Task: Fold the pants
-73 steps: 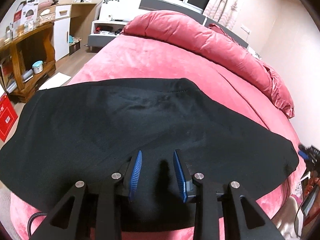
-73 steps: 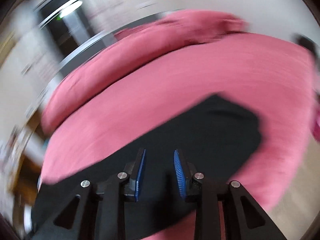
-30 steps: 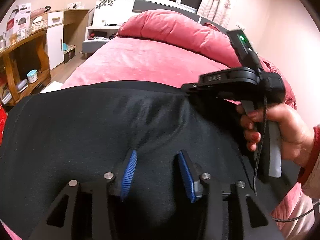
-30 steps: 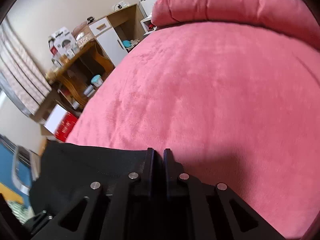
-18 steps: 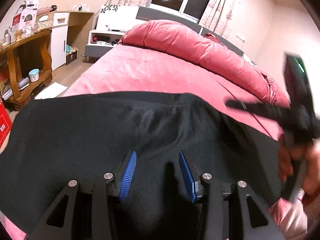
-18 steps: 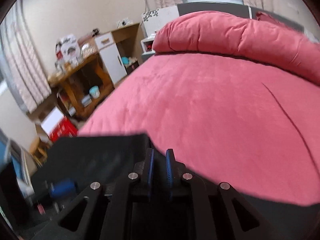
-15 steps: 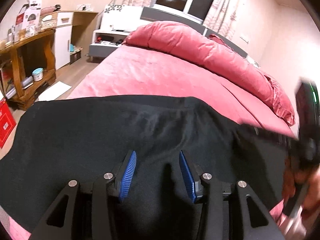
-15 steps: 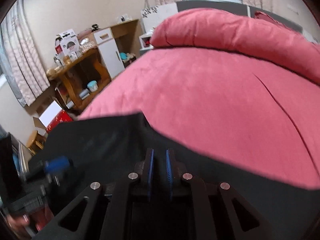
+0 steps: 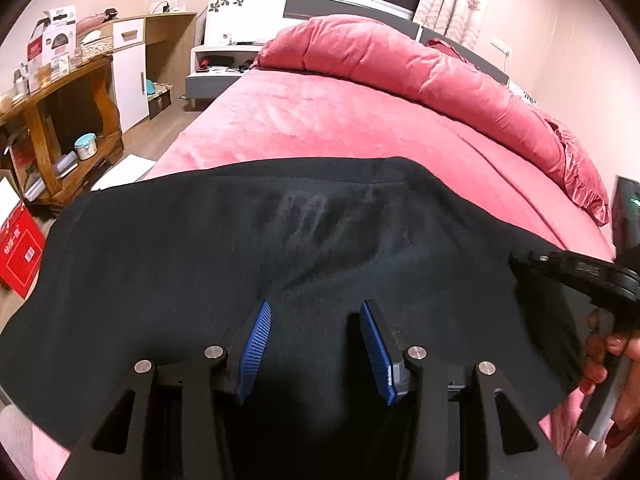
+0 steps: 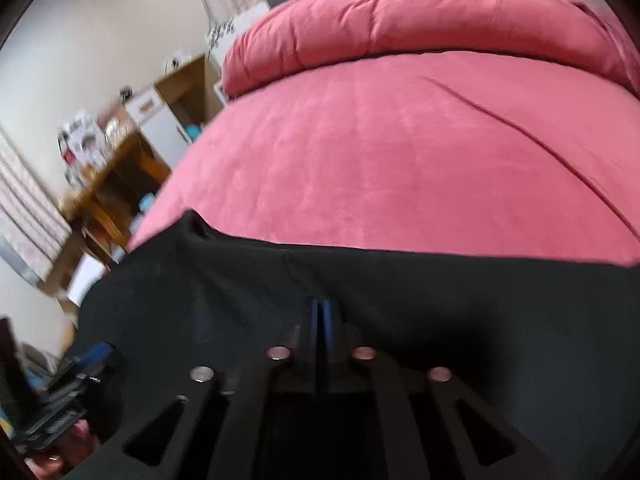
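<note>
pink bed (image 9: 320,128), black pants (image 9: 200,248), left gripper (image 9: 316,344) fingers apart, right gripper (image 10: 321,320) pinching pants

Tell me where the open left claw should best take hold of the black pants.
Probably the near hem of the black pants, directly under the left claw. The cloth lies flat on the pink bed, so come from the near side, low, and pinch that edge.
</note>
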Motion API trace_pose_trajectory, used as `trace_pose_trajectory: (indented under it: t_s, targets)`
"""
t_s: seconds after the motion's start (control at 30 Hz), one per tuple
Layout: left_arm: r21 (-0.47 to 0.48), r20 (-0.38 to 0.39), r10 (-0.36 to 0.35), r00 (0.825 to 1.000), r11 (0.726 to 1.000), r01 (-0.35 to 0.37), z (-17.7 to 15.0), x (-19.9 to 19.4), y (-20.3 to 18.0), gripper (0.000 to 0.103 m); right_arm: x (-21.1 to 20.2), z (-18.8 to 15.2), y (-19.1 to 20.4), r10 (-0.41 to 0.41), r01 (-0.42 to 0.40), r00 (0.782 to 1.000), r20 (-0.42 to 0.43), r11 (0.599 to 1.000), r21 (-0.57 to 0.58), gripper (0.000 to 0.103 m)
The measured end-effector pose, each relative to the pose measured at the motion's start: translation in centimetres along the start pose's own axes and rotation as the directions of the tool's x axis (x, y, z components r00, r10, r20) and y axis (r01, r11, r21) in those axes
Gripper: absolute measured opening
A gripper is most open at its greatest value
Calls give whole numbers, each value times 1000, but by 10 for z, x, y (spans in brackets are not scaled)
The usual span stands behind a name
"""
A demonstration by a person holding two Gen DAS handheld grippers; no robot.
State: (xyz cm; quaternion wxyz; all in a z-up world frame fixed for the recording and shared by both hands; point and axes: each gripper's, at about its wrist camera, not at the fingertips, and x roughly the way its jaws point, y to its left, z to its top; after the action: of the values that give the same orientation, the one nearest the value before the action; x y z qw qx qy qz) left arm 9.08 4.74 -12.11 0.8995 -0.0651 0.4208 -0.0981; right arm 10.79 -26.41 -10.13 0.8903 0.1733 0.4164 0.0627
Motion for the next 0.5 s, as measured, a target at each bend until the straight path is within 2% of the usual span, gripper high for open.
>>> trace_pose_trajectory:
  t_s: [0.07,0.17,0.27,0.37,0.5]
  targets:
    - [-3,15,-26,1000,1000,26,-1,-4,-3,47,-21,-7,-9,-8,8,1000,24,1000,5,29]
    - [47,20,-37,999,998,36,-3,-4,-16,47,-54,-21,-31,-82,82,995,57,997,-3,30]
    - [98,9,-34,999,995,33,-6,-1,-29,47,-87,-31,-66,-203,201,976,75,979,34,30]
    - [135,-12,-30,999,990,31,-12,4,-37,47,-116,-38,-117,-297,280,951,85,945,170,30]
    - [160,-14,-21,1000,987,22,-16,5,-39,47,-171,-63,-186,-415,335,903,115,845,418,30]
